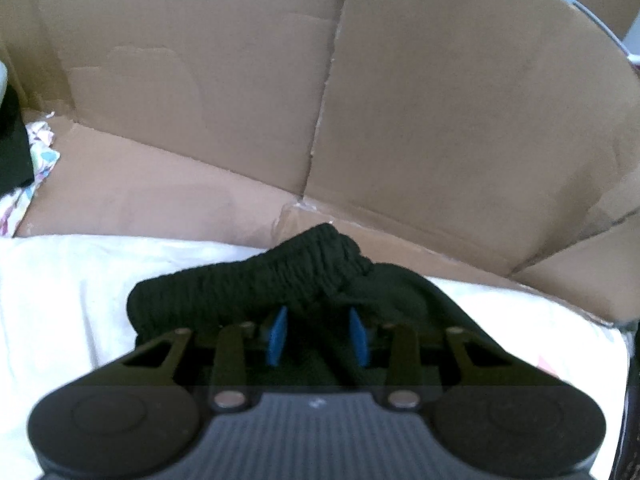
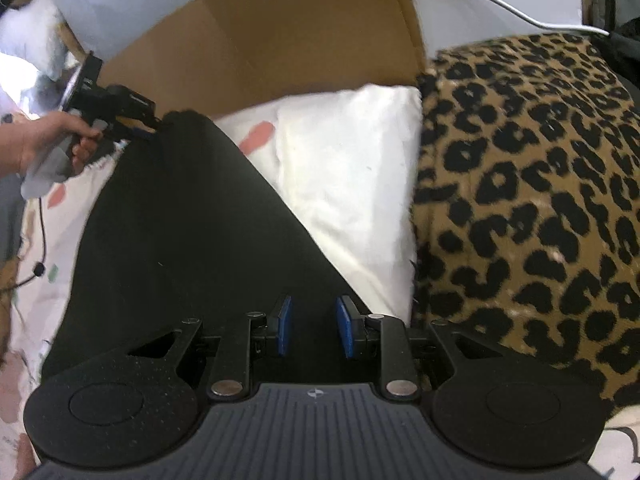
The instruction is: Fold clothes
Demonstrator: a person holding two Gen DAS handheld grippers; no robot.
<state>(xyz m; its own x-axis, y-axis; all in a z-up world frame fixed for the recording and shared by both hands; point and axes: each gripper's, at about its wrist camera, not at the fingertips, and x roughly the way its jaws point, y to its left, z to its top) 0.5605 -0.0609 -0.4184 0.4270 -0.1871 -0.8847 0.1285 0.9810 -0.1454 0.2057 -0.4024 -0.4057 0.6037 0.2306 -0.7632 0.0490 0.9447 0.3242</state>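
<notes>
Black garment (image 2: 180,240) lies spread on the white bedding (image 2: 344,184), its near edge hidden under the claws. Left claw (image 1: 318,334) is clenched on the bunched ribbed waistband. Right claw (image 2: 313,326) sits part-open; black cloth lies between the pads, grip unclear.

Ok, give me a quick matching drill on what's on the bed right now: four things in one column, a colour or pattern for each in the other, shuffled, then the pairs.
Things:
1. garment between the two grippers
2. blanket to its right
3. cardboard behind it
4. pads on the right gripper

Colours:
A. plain brown
B. blue
C. black
D. leopard print

Pairs: 1-C, 2-D, 3-A, 4-B
</notes>
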